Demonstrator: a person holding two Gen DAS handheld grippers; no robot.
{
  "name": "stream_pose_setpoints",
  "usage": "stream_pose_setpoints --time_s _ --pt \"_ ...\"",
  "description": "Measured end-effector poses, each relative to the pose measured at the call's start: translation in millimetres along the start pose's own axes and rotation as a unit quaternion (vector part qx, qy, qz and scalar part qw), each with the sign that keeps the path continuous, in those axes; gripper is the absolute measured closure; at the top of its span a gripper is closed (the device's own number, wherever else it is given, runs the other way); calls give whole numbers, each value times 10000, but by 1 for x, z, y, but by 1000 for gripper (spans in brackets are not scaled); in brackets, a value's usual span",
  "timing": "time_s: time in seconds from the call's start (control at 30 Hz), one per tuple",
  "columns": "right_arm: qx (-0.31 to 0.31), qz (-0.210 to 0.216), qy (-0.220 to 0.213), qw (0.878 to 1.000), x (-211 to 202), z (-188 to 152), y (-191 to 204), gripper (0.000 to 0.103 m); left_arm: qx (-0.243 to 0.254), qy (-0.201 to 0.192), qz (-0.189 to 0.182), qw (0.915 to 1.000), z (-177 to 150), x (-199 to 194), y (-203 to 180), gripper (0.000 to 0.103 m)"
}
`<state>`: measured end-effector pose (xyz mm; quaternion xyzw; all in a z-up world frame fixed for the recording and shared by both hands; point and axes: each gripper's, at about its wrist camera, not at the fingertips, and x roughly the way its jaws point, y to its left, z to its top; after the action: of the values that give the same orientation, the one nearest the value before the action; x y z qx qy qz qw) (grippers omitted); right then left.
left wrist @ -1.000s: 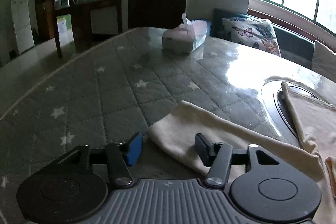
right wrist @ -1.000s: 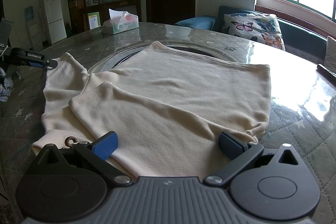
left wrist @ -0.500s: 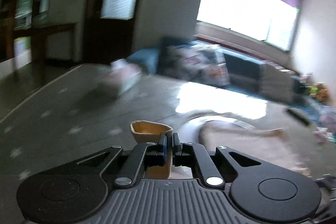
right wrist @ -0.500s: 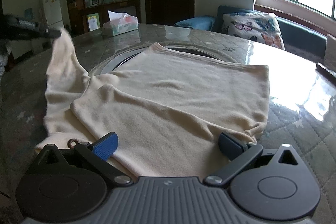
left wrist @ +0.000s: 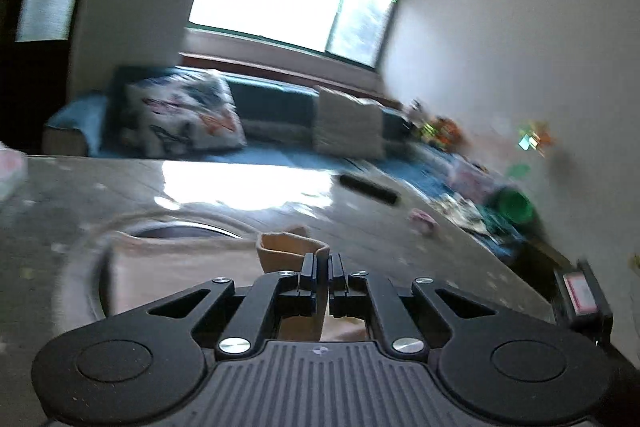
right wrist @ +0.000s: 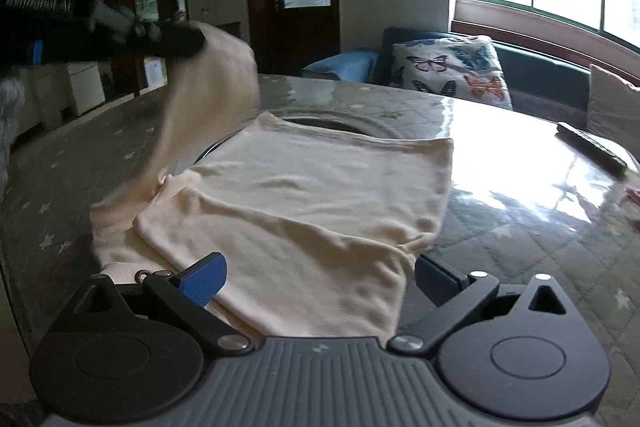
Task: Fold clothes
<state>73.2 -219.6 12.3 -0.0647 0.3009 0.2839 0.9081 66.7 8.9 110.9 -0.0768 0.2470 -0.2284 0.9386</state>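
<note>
left gripper (left wrist: 323, 269): fingers pinching the sleeve (right wrist: 208, 87), now lifting it off the surface (right wrist: 500, 227) | right gripper (right wrist: 318, 277): fingers staying wide open over the shirt (right wrist: 304, 195) | fold is starting

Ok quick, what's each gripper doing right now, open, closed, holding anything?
Left gripper: closed on the sleeve of the cream shirt, lifted off the table.
Right gripper: open, holding nothing, over the shirt's near edge.

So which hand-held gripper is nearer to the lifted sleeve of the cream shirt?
The left. The left hand-held gripper is shut on the sleeve and holds it up above the table. The right hand-held gripper is open, low over the shirt's near edge, away from the sleeve.
</note>
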Motion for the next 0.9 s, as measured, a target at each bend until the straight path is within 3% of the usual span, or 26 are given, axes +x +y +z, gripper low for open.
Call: stream_pose_setpoints --time_s 0.07,0.13,0.17,0.27,0.47,0.67,0.9 --pt "110 -30 -19 9999 -4 -1 -4 1 90 113 25 9999 -5 4 -5 80" --pt "205 -66 -18 9998 -7 -2 -8 1 181 188 56 9996 -10 7 -8 52" --pt "251 -79 -11 9997 -8 -2 -10 1 212 192 93 9995 -12 6 -6 48" --pt "397 -90 -13 9992 -13 -3 -14 1 241 126 318 9991 -16 -5 7 44" --pt "534 93 -33 9985 -12 2 -11 6 281 104 1294 9911 -29 -27 46 22" --pt "644 273 231 9973 7 2 -4 26 443 428 1965 9786 -55 -42 71 10" --pt "780 228 406 9959 10 -6 -8 48 607 722 2103 9731 -76 -35 77 7"
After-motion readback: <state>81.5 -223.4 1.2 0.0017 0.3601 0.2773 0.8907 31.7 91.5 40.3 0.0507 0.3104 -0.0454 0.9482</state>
